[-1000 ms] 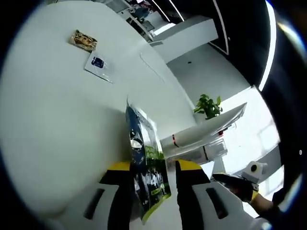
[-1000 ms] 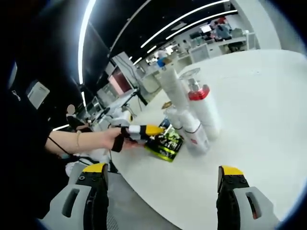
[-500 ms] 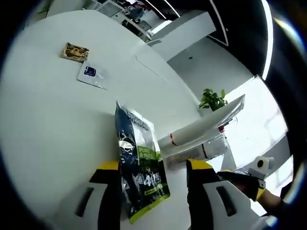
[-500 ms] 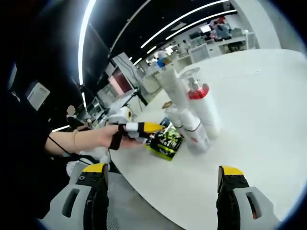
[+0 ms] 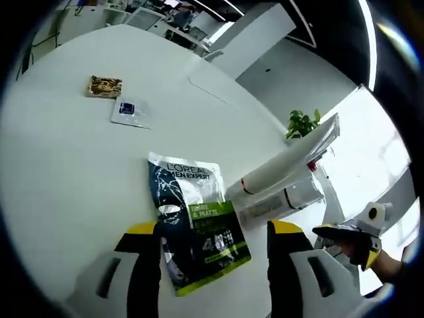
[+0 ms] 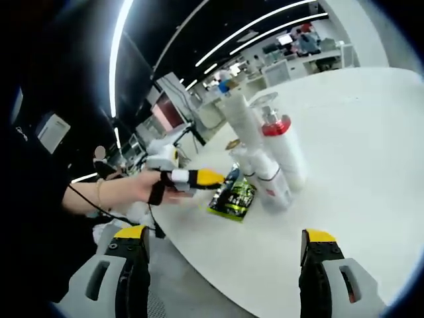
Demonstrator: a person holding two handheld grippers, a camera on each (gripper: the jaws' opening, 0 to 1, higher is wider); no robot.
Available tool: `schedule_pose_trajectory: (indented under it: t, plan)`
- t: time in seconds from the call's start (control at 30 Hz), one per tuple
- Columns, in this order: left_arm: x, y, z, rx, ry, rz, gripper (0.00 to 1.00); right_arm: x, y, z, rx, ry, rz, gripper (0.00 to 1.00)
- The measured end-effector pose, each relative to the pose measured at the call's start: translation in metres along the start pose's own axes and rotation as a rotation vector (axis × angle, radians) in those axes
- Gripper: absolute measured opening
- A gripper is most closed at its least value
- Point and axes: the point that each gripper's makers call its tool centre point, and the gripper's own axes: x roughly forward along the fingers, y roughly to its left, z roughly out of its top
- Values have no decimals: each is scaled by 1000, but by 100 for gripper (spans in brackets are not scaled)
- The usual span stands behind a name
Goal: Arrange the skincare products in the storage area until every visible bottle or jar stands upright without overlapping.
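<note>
A dark L'Oreal sachet (image 5: 197,222) with a green band lies flat on the white table (image 5: 73,172), just ahead of my left gripper (image 5: 213,232), whose yellow-tipped jaws stand wide open on either side of it. Right of the sachet, a long white tube (image 5: 281,169) and a clear bottle (image 5: 285,202) stand close together. In the right gripper view, a hand holds the left gripper (image 6: 192,177) just left of the sachet (image 6: 233,197). Beside the sachet stand a tall white tube (image 6: 240,122), a red-collared bottle (image 6: 281,154) and a shorter bottle (image 6: 267,185). My right gripper (image 6: 225,237) is open, near the table's edge.
Two small packets, one brown (image 5: 104,86) and one white and blue (image 5: 129,111), lie farther out on the table. A potted plant (image 5: 301,123) stands beyond the far edge. The right gripper (image 5: 351,235) shows past the bottles. Desks and equipment (image 6: 165,119) stand behind.
The sachet stood on edge between the left jaws a second ago; the jaws have spread and drawn back, and it now lies flat. The right gripper has not moved.
</note>
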Motion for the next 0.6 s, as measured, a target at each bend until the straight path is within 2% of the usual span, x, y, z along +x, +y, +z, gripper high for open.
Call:
schedule_pose_trajectory:
  t: [0.2,0.6]
  plan:
    - [2,10,11,9,-9,2,58,0,0,0,-2,2,0,99]
    - [-15,3,21,78,-39,24,63,-2,-1,1,-19,-2,-3,99]
